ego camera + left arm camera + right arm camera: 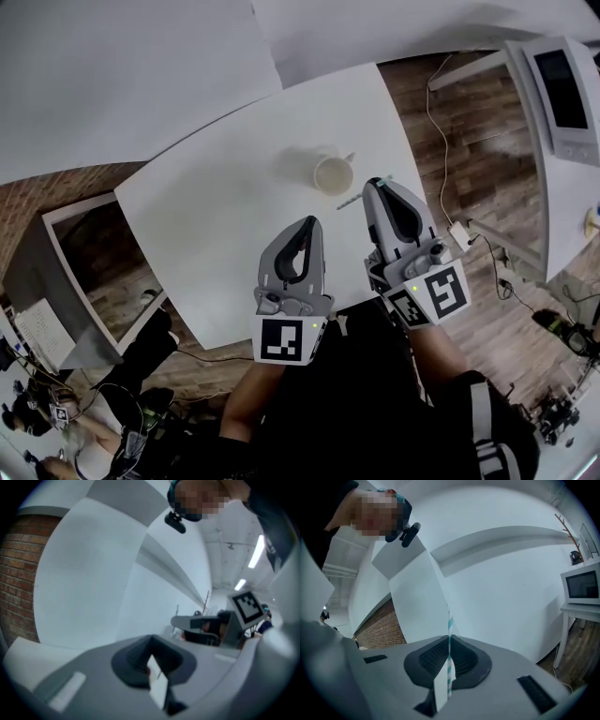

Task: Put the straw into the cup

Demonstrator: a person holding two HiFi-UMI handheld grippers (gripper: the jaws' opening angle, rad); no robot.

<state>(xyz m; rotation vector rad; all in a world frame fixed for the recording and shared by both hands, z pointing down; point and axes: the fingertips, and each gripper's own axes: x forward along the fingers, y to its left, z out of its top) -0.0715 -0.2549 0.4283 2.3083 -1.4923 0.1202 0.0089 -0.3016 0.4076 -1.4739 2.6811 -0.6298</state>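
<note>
White bench [216,216] over a wood floor, brick wall off to one side. On it stands only the cup [333,174], upright and apparently empty. The right gripper [376,184] hangs just beside the cup, on its right. Its fingers are pinched together on the teal-and-white striped straw [450,667], which runs up between them and pokes out past the tips. In the head view a short end of the straw slants toward the cup but lies outside its rim. The left gripper [307,225] hovers nearer the person, fingers closed on nothing. So the straw is in hand but not yet in the cup — what remains, I judge, is to bring its end over the mouth, lower it in and let go
</note>
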